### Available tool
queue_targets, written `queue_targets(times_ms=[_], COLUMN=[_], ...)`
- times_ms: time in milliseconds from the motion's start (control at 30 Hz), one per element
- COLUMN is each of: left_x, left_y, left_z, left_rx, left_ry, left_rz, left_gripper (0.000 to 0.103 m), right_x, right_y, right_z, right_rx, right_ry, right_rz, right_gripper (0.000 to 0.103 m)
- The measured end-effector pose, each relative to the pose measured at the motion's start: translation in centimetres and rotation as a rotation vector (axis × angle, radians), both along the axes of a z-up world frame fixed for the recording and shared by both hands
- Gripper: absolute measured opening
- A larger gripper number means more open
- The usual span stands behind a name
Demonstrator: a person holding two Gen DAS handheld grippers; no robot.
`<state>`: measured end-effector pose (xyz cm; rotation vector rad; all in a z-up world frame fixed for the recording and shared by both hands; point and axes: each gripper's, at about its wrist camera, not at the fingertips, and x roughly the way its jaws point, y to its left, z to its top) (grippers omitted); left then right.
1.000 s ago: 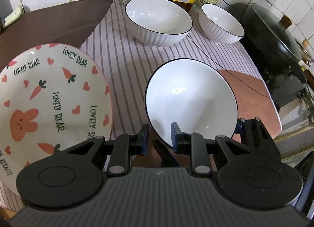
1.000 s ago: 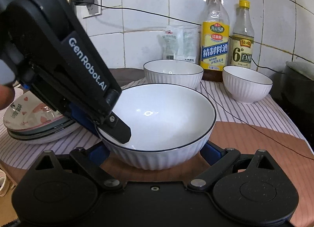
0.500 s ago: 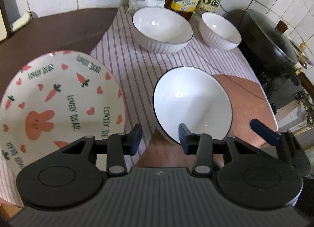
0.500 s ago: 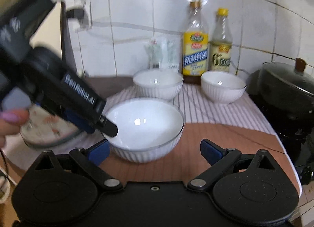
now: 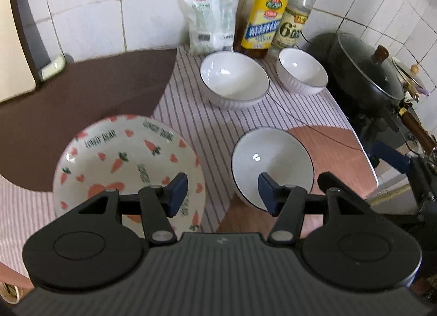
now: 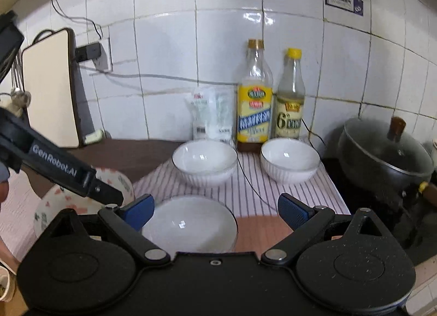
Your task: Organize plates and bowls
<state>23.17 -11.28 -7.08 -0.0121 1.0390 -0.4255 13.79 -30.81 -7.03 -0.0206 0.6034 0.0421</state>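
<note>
A kitchen desk, partly covered by a purple-striped cloth (image 5: 191, 113) and a brown mat (image 5: 68, 108), runs along a white tiled wall.

At far left, only the right wrist view shows a cream cutting board (image 6: 49, 89) leaning upright on the wall by a socket. Next comes a cream plate printed with carrots, hearts and a rabbit (image 5: 120, 157); the left wrist view looks down into it, while the right wrist view shows only its rim behind the other gripper. A white ribbed bowl with a dark rim (image 5: 271, 164) sits near the desk's front edge, half on cloth, half on bare reddish desk. Behind it stand a second large white bowl (image 5: 235, 78) and a smaller white bowl (image 5: 301, 70), apart from each other, with a clear plastic packet (image 5: 210, 20), a yellow-labelled bottle (image 5: 266, 23) and a yellow-capped bottle (image 5: 293, 20) at the wall. At far right is a black lidded wok (image 5: 366, 70) past the desk's edge.

The left gripper (image 5: 222, 193) hangs above the gap between plate and front bowl, jaws opening, nothing between them. The right gripper (image 6: 215, 210) hovers over the front bowl, jaws spread wide and released, touching nothing.

Striped cloth lies bare between the front bowl and the two rear bowls.
</note>
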Motion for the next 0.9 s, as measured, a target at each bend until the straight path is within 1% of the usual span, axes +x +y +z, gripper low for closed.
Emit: queue_targets(times_ms=[67, 100, 133, 167, 233, 367, 467, 567, 633, 700, 733, 800, 900], left_x=[0.4, 0.7, 1.1, 1.5, 2.4, 4.7, 6.1, 7.3, 8.2, 9.1, 9.6, 10.8, 12.3], left_y=[0.1, 0.1, 0.0, 0.0, 0.0, -0.1, -0.1, -0.1, -0.1, -0.2, -0.4, -0.9, -2.1], left_z=[0.6, 0.9, 1.1, 1.3, 1.5, 1.3, 0.5, -0.5, -1.1, -1.6, -1.9, -2.6, -3.9], left_rx=[0.012, 0.021, 0.03, 0.036, 0.043, 0.029, 0.008, -0.016, -0.045, -0.059, -0.064, -0.063, -0.06], left_ry=[-0.015, -0.014, -0.005, -0.002, -0.002, -0.004, -0.002, -0.008, -0.017, -0.03, -0.038, -0.024, -0.006], left_rz=[-0.002, -0.005, -0.006, -0.005, 0.0, 0.015, 0.044, 0.068, 0.086, 0.111, 0.108, 0.084, 0.051], left_gripper=[0.059, 0.059, 0.059, 0.059, 0.06, 0.06, 0.06, 0.06, 0.06, 0.06, 0.06, 0.059, 0.058], right_x=[0.9, 1.6, 2.3, 3.4, 5.0, 7.6, 9.7, 12.1, 13.9, 15.3, 15.9, 17.2, 18.4], right_y=[0.0, 0.0, 0.1, 0.0, -0.4, -0.6, -1.1, -2.0, -2.7, -3.3, -3.7, -4.2, -4.8], right_z=[0.7, 1.0, 1.1, 1.1, 1.1, 0.9, 0.6, -0.4, -1.3, -2.4, -3.0, -4.4, -6.0], right_rx=[0.02, 0.025, 0.025, 0.031, 0.068, 0.126, 0.204, 0.282, 0.33, 0.382, 0.403, 0.425, 0.438], right_ry=[0.002, 0.022, 0.059, 0.103, 0.136, 0.171, 0.189, 0.207, 0.229, 0.255, 0.272, 0.306, 0.336], right_rz=[0.01, 0.009, -0.004, -0.019, -0.03, -0.032, -0.026, -0.048, -0.075, -0.099, -0.113, -0.14, -0.188], right_gripper=[0.098, 0.096, 0.096, 0.093, 0.091, 0.089, 0.085, 0.084, 0.08, 0.072, 0.071, 0.062, 0.06])
